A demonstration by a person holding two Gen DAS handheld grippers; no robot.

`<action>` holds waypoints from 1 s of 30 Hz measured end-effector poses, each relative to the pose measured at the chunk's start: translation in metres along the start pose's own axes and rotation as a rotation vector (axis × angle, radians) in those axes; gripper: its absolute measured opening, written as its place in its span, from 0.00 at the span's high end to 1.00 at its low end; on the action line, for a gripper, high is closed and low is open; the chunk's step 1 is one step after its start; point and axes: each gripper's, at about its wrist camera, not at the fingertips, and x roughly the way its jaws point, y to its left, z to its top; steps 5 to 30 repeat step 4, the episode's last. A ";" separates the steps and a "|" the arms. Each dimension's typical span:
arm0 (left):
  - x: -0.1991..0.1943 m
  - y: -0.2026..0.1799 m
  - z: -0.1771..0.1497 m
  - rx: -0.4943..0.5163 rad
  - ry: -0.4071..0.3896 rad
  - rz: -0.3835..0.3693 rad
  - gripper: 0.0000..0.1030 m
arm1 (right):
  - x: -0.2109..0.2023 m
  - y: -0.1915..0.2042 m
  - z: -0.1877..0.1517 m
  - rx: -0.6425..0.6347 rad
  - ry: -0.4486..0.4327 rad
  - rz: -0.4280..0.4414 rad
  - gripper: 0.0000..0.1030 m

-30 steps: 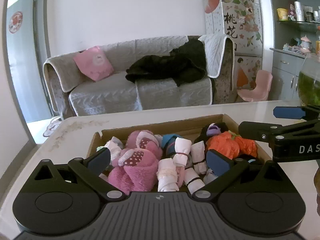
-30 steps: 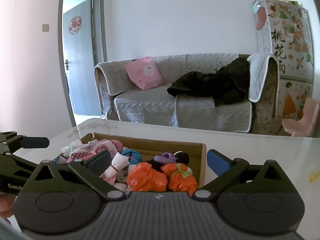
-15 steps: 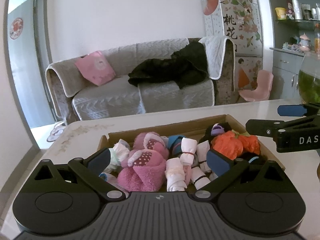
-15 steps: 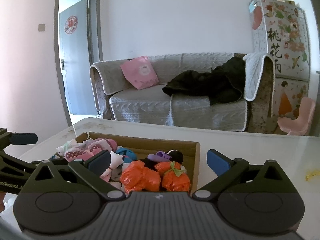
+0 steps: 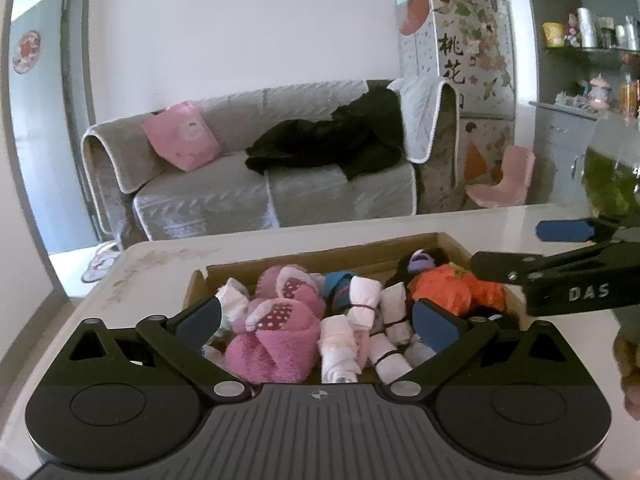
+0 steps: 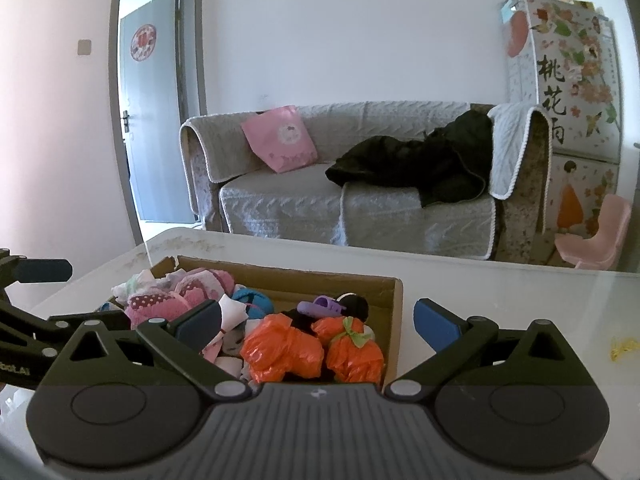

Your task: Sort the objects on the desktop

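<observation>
A brown cardboard box [image 5: 360, 254] [image 6: 320, 280] sits on the white table, packed with rolled socks. Inside lie pink dotted sock bundles [image 5: 276, 340] [image 6: 160, 306], white rolled socks [image 5: 362, 304], orange bundles [image 5: 444, 292] [image 6: 284, 350] and a purple-and-black item [image 5: 420, 258] [image 6: 324, 306]. My left gripper [image 5: 318, 320] hangs open just above the box's near side, with nothing between its fingers. My right gripper [image 6: 318, 320] is open over the box's right end, straddling its right wall. The right gripper [image 5: 560, 276] shows at the right of the left wrist view, the left gripper [image 6: 28, 320] at the left of the right wrist view.
The white table [image 6: 520, 300] stretches right of the box, with a small yellow scrap [image 6: 622, 348] on it. A grey sofa [image 5: 260, 184] with a pink cushion and dark clothing stands behind. A pink child's chair [image 6: 592, 236] and a doorway [image 6: 156, 120] lie beyond.
Both grippers have lifted and drawn back a little, so the box looks lower and slightly farther. Both stay open; nothing in the box has moved.
</observation>
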 end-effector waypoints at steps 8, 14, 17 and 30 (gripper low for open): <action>0.000 0.000 0.002 0.000 -0.001 -0.004 0.00 | 0.000 0.001 0.000 -0.003 0.000 0.000 0.01; 0.000 0.000 0.002 0.000 -0.001 -0.004 0.00 | 0.000 0.001 0.000 -0.003 0.000 0.000 0.01; 0.000 0.000 0.002 0.000 -0.001 -0.004 0.00 | 0.000 0.001 0.000 -0.003 0.000 0.000 0.01; 0.000 0.000 0.002 0.000 -0.001 -0.004 0.00 | 0.000 0.001 0.000 -0.003 0.000 0.000 0.01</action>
